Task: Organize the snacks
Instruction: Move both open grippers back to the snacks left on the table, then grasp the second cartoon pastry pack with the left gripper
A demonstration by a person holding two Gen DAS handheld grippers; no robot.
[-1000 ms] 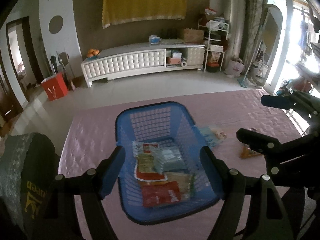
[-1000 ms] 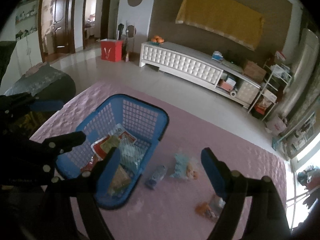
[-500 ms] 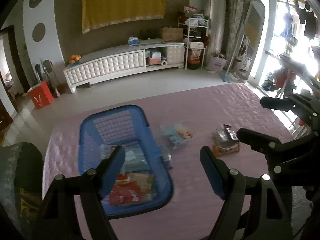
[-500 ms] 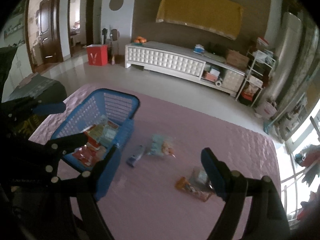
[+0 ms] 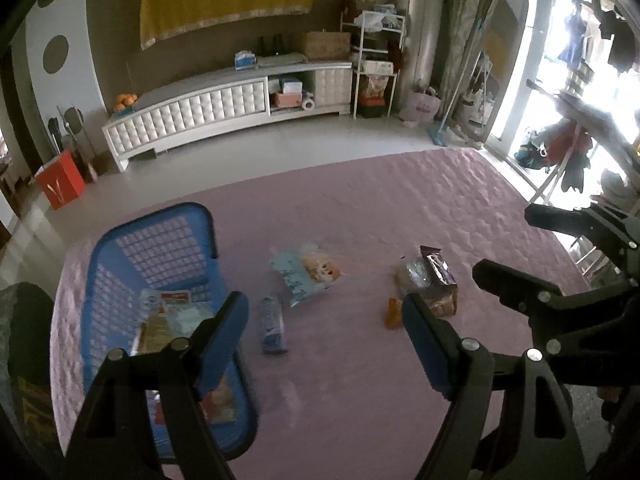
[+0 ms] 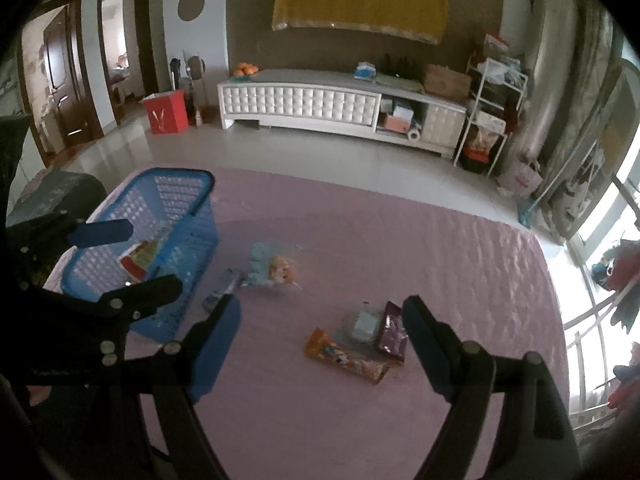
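A blue basket [image 5: 116,248] [image 6: 172,196] holding several snack packets stands at the left of the pink-covered table [image 5: 400,208]. Loose on the cloth lie a light blue packet [image 5: 306,274] [image 6: 270,266], a small dark blue packet [image 5: 272,324] [image 6: 224,290], a purple packet [image 5: 438,270] [image 6: 392,330], a clear wrapped snack [image 6: 362,326] and an orange packet [image 6: 346,356]. My left gripper [image 5: 324,336] is open and empty above the cloth beside the basket. My right gripper [image 6: 322,338] is open and empty, above the orange packet.
A white low cabinet [image 6: 304,100] stands by the far wall across a tiled floor. A red box [image 6: 166,112] sits on the floor at the left. A dark chair back [image 5: 24,360] is at the table's left edge. A window and clothes rack lie to the right.
Both grippers have swung to the right, away from above the basket and toward the loose packets. Both stay open and empty.
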